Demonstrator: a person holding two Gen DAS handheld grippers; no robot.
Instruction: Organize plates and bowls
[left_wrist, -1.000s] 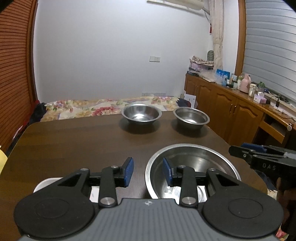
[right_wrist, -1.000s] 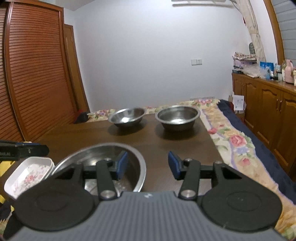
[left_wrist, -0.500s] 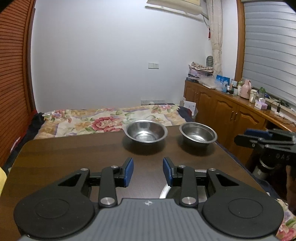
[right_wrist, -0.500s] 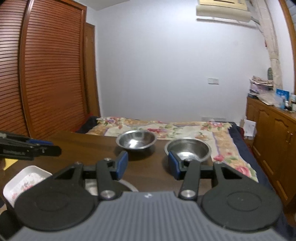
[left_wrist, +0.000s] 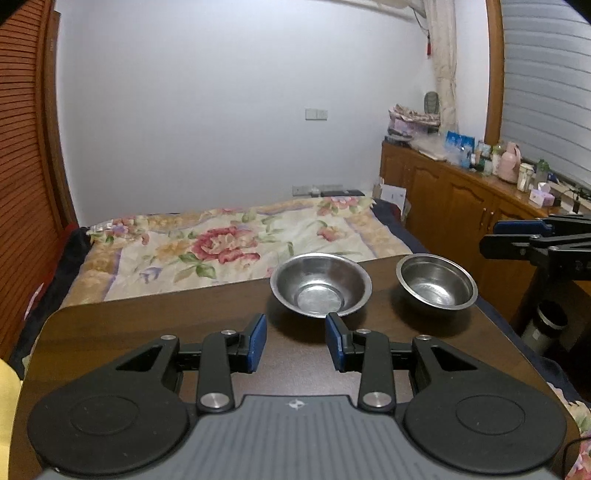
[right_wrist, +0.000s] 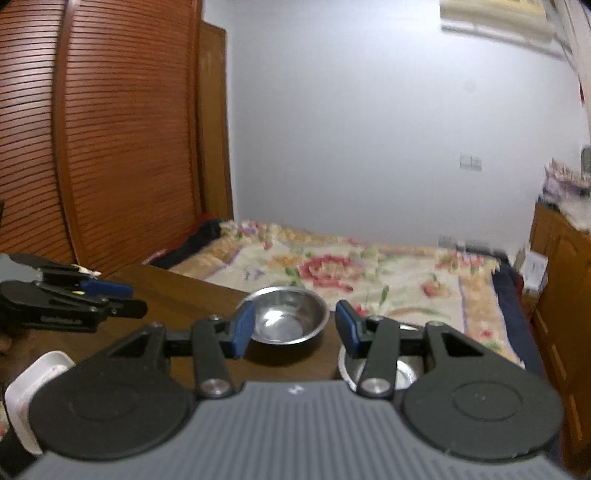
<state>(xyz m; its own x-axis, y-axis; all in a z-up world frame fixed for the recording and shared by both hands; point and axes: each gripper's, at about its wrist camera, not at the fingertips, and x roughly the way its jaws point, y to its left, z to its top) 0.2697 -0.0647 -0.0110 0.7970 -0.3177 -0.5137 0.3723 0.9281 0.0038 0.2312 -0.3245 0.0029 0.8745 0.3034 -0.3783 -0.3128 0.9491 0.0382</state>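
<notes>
Two steel bowls stand near the far edge of the dark wooden table (left_wrist: 147, 321): a wider left bowl (left_wrist: 320, 284) and a right bowl (left_wrist: 436, 286). My left gripper (left_wrist: 295, 341) hangs open and empty just short of the left bowl. At the right edge of this view is my right gripper (left_wrist: 535, 240), seen side-on. In the right wrist view, my right gripper (right_wrist: 293, 328) is open and empty, with the left bowl (right_wrist: 286, 317) beyond its fingers. Its right finger half hides the right bowl (right_wrist: 402, 369). A white dish (right_wrist: 37, 373) shows at lower left, below my left gripper (right_wrist: 74, 299).
Beyond the table's far edge lies a bed with a floral blanket (left_wrist: 229, 243). Wooden cabinets (left_wrist: 454, 206) with clutter on top line the right wall. A slatted wooden wardrobe (right_wrist: 110, 147) stands on the left. A dark cylinder (left_wrist: 546, 325) stands on the floor at the right.
Both grippers moved forward over the table and rose. The large steel bowl has slid out of sight beneath them, and the white dish has left the left wrist view. The two far bowls look nearer.
</notes>
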